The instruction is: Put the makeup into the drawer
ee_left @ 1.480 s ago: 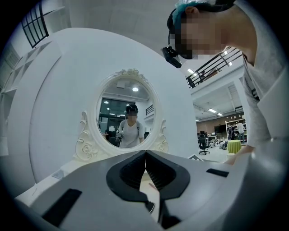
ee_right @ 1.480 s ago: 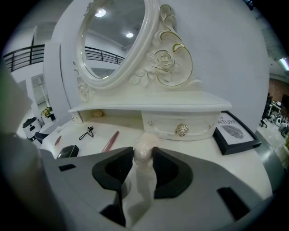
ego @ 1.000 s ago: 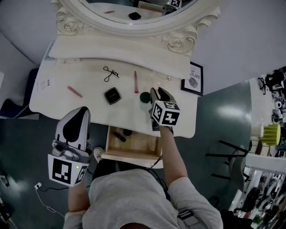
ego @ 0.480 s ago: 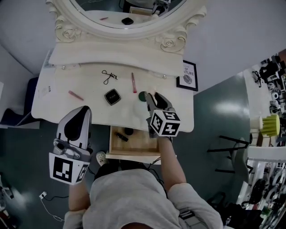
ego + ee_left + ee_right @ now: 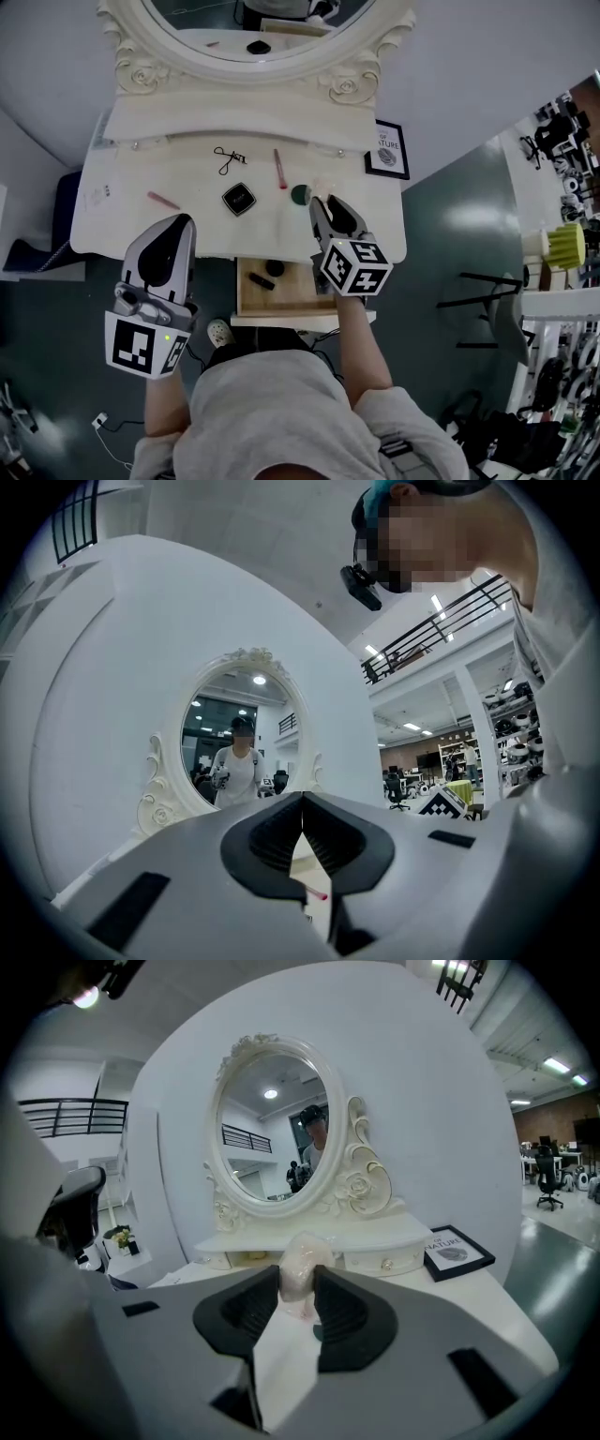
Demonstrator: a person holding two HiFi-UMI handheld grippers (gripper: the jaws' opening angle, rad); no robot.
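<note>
My right gripper (image 5: 325, 199) (image 5: 298, 1288) hangs over the front right of the white vanity table (image 5: 122, 230), shut on a pale pink makeup sponge (image 5: 300, 1262) (image 5: 322, 187). A green round pot (image 5: 300, 195) sits just left of it. Further left on the tabletop lie a black compact (image 5: 238, 199), a pink stick (image 5: 278, 169), an eyelash curler (image 5: 228, 157) and a pink pencil (image 5: 162, 201). The wooden drawer (image 5: 292, 294) below stands open with two black items (image 5: 274, 268) inside. My left gripper (image 5: 178, 227) (image 5: 302, 832) is shut and empty, held off the table's front left edge.
An oval mirror (image 5: 253, 37) in an ornate white frame rises at the table's back above a small shelf with drawers (image 5: 375, 1258). A framed print (image 5: 387, 150) leans at the back right. A yellow-green object (image 5: 566, 248) and shelving stand off to the right.
My right gripper has risen from the tabletop beside the green pot with the sponge between its jaws. The left gripper has lifted slightly.
</note>
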